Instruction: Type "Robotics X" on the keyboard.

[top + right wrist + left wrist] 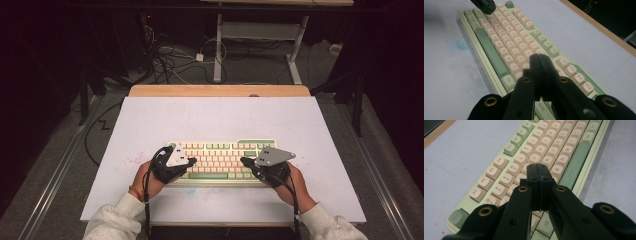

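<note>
Your left gripper (539,170) has its jaws pressed together, empty, tip over the keys near G/B on the cream-and-green keyboard (220,159). Your right gripper (539,58) is likewise closed and empty over the keyboard's right end. Keyboard lies near the front of the white table (210,115).

left claw (190,162) jaws pressed together, right claw (244,162) likewise, tips facing
</note>
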